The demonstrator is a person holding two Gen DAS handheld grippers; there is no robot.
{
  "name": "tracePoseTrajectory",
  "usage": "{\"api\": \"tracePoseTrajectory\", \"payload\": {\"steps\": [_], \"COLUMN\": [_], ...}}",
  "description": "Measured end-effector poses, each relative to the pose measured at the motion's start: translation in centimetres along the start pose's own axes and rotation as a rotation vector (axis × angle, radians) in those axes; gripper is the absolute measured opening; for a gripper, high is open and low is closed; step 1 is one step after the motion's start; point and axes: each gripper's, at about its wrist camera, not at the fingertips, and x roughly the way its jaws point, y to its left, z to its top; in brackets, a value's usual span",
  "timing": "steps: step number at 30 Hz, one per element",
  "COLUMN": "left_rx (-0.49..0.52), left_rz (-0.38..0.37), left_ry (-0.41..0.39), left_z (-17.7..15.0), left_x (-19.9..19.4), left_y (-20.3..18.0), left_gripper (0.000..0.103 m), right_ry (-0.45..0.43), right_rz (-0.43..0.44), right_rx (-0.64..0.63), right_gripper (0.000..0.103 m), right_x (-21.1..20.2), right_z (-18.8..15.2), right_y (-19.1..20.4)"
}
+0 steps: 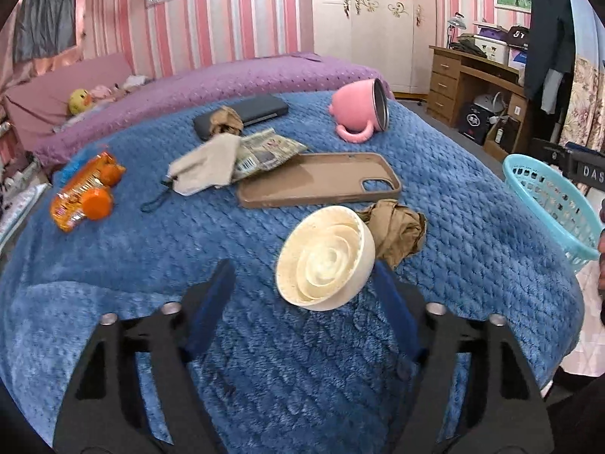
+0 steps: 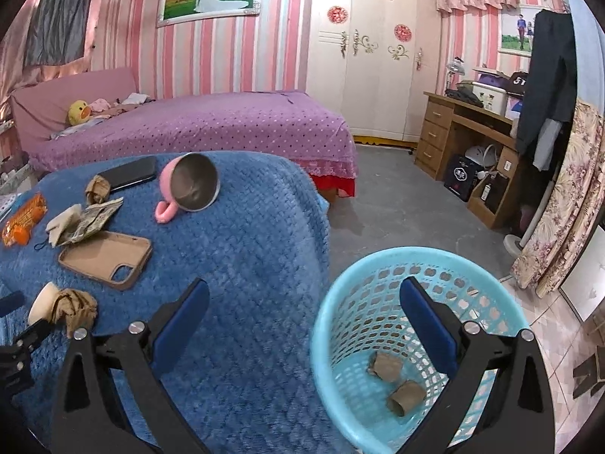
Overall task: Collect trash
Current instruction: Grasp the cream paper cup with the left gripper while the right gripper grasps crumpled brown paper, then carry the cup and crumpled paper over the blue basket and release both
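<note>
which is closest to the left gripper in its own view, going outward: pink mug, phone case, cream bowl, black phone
From the left gripper:
1. cream bowl, right at the fingertips, toward the right finger
2. phone case, just behind the bowl, mid blanket
3. pink mug, on its side, back right
4. black phone, far edge, back left; close to the mug's depth, so 3 and 4 are hard to split

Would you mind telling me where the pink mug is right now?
The pink mug lies tipped on its side at the far right of the blue blanket, beyond the brown phone case, in both wrist views.
</note>
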Motion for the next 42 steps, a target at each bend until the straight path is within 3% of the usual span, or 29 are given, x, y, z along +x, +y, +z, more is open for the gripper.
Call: {"api": "tracePoseTrajectory", "payload": {"steps": [2, 5, 11, 23, 31, 37, 39, 42], "left_rx": [0.001, 0.001, -0.022, -0.123, -0.187, -0.189, -0.194, -0.201], "left_rz": [-0.019, -0.083, -0.111, -0.060, -0.010, -0.005, -0.008, -0.012], "left_ry": [0.001, 0.018, 0.002, -0.016, -0.023, -0.016, -0.019, -0.027], "left_z": [0.1, 0.3, 0.9, 1.8, 1.6, 1.5, 1.5, 1.7], "left_x": [0.2, 0.3, -0.7, -2.2, -2.3, -1.9, -2.1, -2.2], "left_y": [0.0, 0.2, 1.8, 7.6, 10.6, 10.9, 10.9, 10.7], "left_gripper": [0.055, 0.025, 0.012, 0.012, 0.012, 0.012, 0.012, 0.012], "right_ry": [0.006, 0.012, 0.026, 0.030, 0.100, 0.171, 0.187, 0.150], "right_rz": [0.013, 0.033, 0.087, 0.237, 0.293, 0.342, 0.368, 0.362], "right_rx": [-0.015, -0.039, -0.101, -0.174, -0.160, -0.179, -0.188, -0.222], "right_gripper": [0.098, 0.098, 0.098, 0.098, 0.096, 0.062, 0.055, 0.053], "right_x": [0.0, 0.1, 0.1, -0.8, 0.5, 1.9, 2.0, 1.5], "right_z": [-0.1, -0.3, -1.1, -1.8, -2.4, -3.2, -3.4, -3.2], "right_y": [0.8, 2.0, 5.5, 14.5, 17.5, 18.6, 18.9, 19.2]}}
